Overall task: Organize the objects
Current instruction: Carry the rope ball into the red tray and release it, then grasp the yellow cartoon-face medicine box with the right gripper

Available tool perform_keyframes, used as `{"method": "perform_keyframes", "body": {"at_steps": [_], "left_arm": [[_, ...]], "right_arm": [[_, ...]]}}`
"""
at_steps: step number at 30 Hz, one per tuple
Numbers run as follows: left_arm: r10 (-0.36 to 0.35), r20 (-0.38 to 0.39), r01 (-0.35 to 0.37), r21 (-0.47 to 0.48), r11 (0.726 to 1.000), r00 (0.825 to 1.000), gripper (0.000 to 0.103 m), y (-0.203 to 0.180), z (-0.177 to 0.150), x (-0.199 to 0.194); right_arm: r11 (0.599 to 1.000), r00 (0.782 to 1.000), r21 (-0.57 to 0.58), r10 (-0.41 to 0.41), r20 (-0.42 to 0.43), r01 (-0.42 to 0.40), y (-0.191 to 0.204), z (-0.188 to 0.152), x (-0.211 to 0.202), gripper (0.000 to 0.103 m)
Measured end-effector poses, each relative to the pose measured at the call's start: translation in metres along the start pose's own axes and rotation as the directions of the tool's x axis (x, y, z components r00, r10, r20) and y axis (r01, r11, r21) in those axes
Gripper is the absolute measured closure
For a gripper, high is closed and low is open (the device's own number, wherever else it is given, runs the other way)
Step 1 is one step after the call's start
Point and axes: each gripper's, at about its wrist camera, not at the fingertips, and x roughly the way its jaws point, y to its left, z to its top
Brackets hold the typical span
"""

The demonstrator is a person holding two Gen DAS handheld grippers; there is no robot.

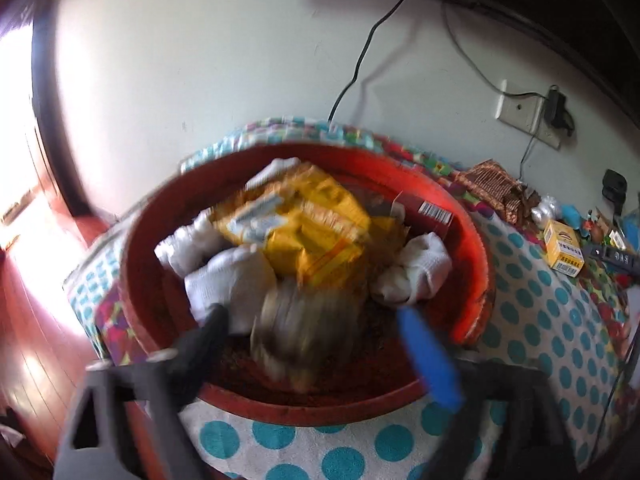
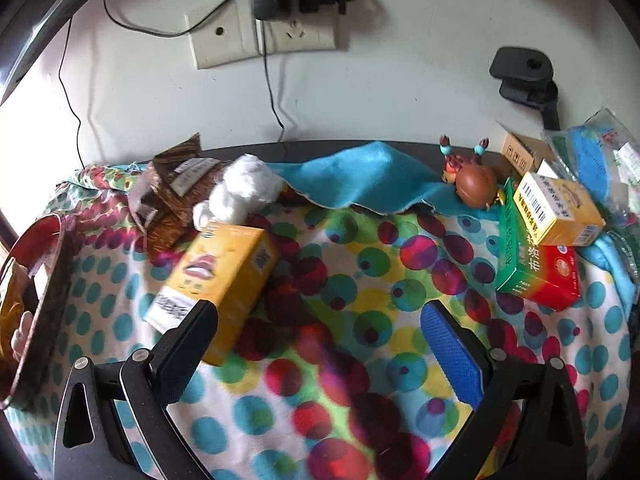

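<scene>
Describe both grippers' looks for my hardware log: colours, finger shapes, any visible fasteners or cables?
Both match: the left gripper and right gripper have black plastic frames with triangular cut-outs and silver round screw heads. Each has one long flat black finger and one with a textured blue pad. No cables or sleeves are visible on them.

Left wrist view overlooks red basin [image 1: 472, 240] closely (right's edge shares it).

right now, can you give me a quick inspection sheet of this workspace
surface: polka-dot cloth over the table
job's things: red basin holding yellow packet, white socks, a blurred object; yellow box on cloth
clutter: green-red box, crab toy, teal cloth
grippers: left gripper open over basin; right gripper open, empty
cables: black cable from wall socket
surroundings: white wall
</scene>
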Motion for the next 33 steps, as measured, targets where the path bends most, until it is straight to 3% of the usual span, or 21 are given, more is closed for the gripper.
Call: {"method": "perform_keyframes", "body": {"at_steps": [6,12,14,15,16,33], "left_arm": [[0.034,0.124,-0.031,-0.028,0.999,0.992,0.003,-0.006,-0.003,-0.049],[0.015,0.163,-0.009,-0.037,0.999,0.987,0.003,-0.01,-0.017,-0.078],[0.002,0.165,0.006,-0.043,0.999,0.986,0.003,-0.011,-0.019,-0.083],[-0.005,0.167,0.013,-0.047,0.999,0.986,0.003,-0.011,-0.02,-0.084],[-0.013,0.17,0.021,-0.048,0.999,0.985,0.003,-0.011,-0.021,-0.085],[-0.015,0.135,0.023,-0.062,0.998,0.991,0.003,-0.01,-0.03,-0.075]], "right_arm": [[0.997,0.999,-0.064,-0.047,0.005,0.048,0.045,-0.006,0.001,0.001],[0.994,0.995,-0.043,-0.099,-0.026,0.098,0.076,-0.004,0.017,0.001],[0.993,0.991,-0.033,-0.115,-0.062,0.113,0.082,-0.004,0.029,0.012],[0.992,0.99,-0.029,-0.124,-0.067,0.123,0.084,-0.004,0.033,0.046],[0.99,0.988,-0.024,-0.139,-0.07,0.138,0.085,-0.005,0.035,0.048],[0.988,0.992,-0.085,-0.127,0.02,0.128,0.096,-0.012,0.016,0.049]]}}
